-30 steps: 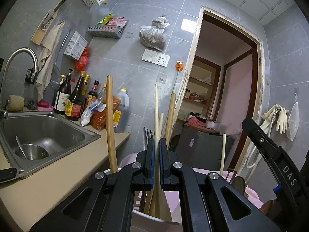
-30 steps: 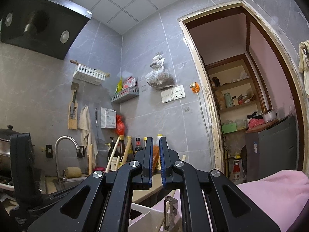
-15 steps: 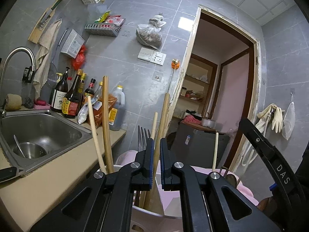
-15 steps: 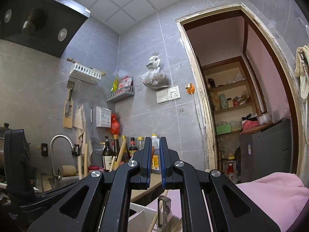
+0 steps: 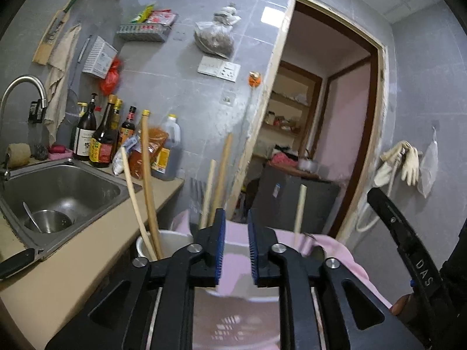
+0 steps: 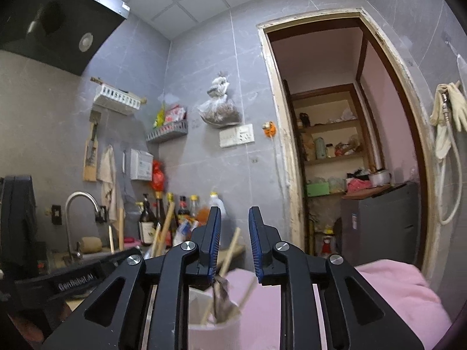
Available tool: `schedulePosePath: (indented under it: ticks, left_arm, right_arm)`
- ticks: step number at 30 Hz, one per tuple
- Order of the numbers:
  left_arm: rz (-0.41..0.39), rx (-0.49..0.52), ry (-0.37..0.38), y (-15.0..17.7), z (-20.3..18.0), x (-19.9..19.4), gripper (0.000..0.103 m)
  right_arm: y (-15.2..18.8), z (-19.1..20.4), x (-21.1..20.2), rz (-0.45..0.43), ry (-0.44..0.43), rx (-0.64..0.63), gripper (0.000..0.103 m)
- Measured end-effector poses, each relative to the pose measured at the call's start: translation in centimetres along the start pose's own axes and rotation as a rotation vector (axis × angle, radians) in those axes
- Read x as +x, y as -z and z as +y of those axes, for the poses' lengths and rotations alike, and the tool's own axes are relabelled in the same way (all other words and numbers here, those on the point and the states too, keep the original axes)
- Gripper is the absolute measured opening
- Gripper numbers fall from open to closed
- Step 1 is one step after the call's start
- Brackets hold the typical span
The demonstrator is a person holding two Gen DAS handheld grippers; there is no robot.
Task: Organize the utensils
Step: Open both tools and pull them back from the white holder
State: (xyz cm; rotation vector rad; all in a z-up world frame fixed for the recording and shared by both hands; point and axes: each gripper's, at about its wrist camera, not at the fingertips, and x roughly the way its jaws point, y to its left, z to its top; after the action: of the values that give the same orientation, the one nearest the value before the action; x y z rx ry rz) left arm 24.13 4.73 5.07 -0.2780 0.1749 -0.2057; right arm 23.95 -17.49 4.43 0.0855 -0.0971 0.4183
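Grey-tiled kitchen; both tools, left and right, just parted, empty, above utensil holder

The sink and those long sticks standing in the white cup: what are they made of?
The sink looks like brushed stainless steel: grey, with dull reflections. The sticks appear to be bare wood or bamboo: pale tan and matte. The cup is probably plastic: plain, smooth and white.

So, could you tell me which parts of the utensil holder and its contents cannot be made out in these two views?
- Left wrist view: the white utensil holder shows only its rim; the left gripper hides its body and the lower ends of the wooden handles.
- Left wrist view: the fork is blurred.
- Right wrist view: the holder's base is cut off by the bottom edge; the metal utensil is blurred, its type unclear.
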Motion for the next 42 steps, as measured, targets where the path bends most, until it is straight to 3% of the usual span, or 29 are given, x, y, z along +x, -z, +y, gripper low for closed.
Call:
schedulePosePath:
  ticks: [3,6,10,15,17,18,22,30,33,42]
  left_arm:
    - [0.03,0.006,0.017,0.1,-1.1,-1.1,0.034]
    - [0.058,0.032,0.018,0.2,-2.3,-2.4,0.037]
    - [0.1,0.067,0.007,0.6,-3.5,-4.0,0.048]
    - [0.127,0.084,0.011,1.4,-4.6,-6.4,0.062]
    - [0.137,0.091,0.014,1.8,-5.0,-7.4,0.07]
    - [0.14,0.093,0.011,2.0,-5.2,-7.8,0.077]
    - [0.148,0.128,0.004,3.1,-5.8,-9.6,0.088]
    - [0.153,0.13,0.0,4.8,-6.1,-11.8,0.093]
    - [0.16,0.157,-0.01,5.2,-6.5,-12.6,0.093]
    - [0.179,0.172,-0.016,6.9,-6.7,-14.5,0.093]
  right_arm:
    - [-0.2,-0.3,-1.5,0.035,0.027,-0.009,0.023]
    - [-0.5,-0.5,-3.2,0.077,0.059,-0.021,0.027]
    - [-1.0,-0.7,-5.9,0.122,0.098,-0.027,0.047]
    - [-1.3,-0.9,-9.1,0.178,0.142,-0.032,0.054]
    - [-1.4,-1.0,-10.5,0.196,0.159,-0.03,0.07]
    - [-1.5,-1.0,-11.1,0.2,0.169,-0.033,0.074]
    - [-1.6,-1.1,-13.8,0.213,0.211,-0.037,0.08]
    - [-1.5,-0.9,-16.8,0.222,0.254,-0.033,0.091]
    - [-1.5,-0.5,-18.0,0.212,0.271,-0.042,0.103]
    - [-1.0,0.0,-20.5,0.212,0.308,-0.023,0.103]
